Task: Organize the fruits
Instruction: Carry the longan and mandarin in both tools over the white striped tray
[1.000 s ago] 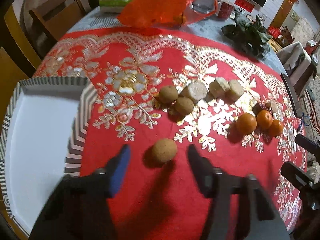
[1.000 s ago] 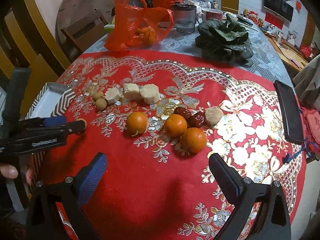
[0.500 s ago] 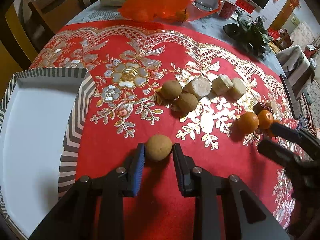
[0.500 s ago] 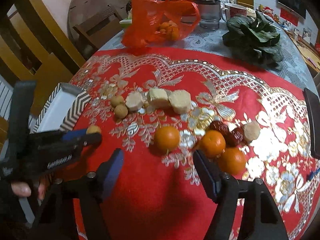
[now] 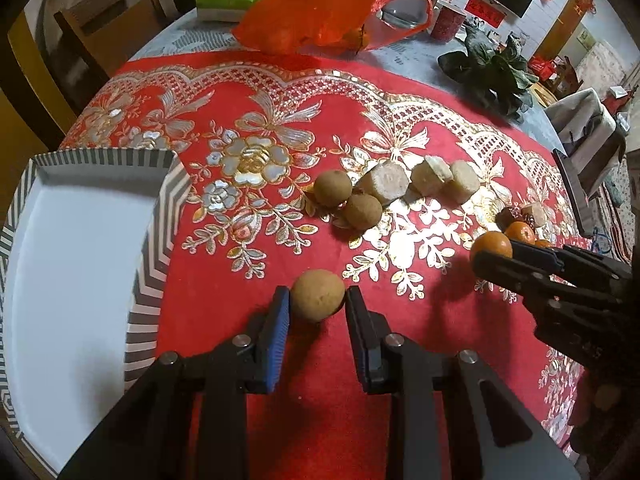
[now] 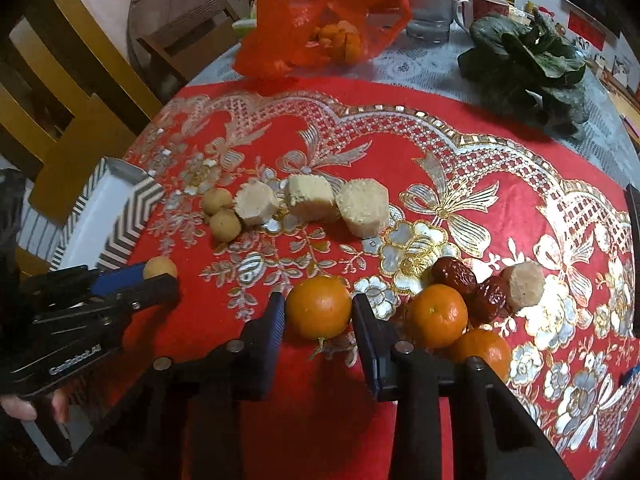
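My left gripper (image 5: pixel 317 304) is shut on a round brown longan (image 5: pixel 317 295) on the red tablecloth, just right of the white tray (image 5: pixel 152 248) with a striped rim. My right gripper (image 6: pixel 318 312) has its jaws against both sides of an orange tangerine (image 6: pixel 319 306) resting on the cloth. Two more longans (image 5: pixel 347 199) and three pale cake pieces (image 5: pixel 424 179) lie in a row beyond. Two more tangerines (image 6: pixel 440 316), red dates (image 6: pixel 456 274) and another cake piece (image 6: pixel 523 283) lie to the right of the held tangerine.
A red plastic bag (image 6: pixel 320 24) with tangerines, leafy greens (image 6: pixel 532 64), a glass jar (image 6: pixel 430 8) and a mug stand at the table's far side. Wooden chairs (image 6: pixel 60 92) stand at the left. A dark phone (image 5: pixel 572 196) lies at the right edge.
The left gripper closed on the longan. The right gripper moved forward and left, and closed around the leftmost tangerine.
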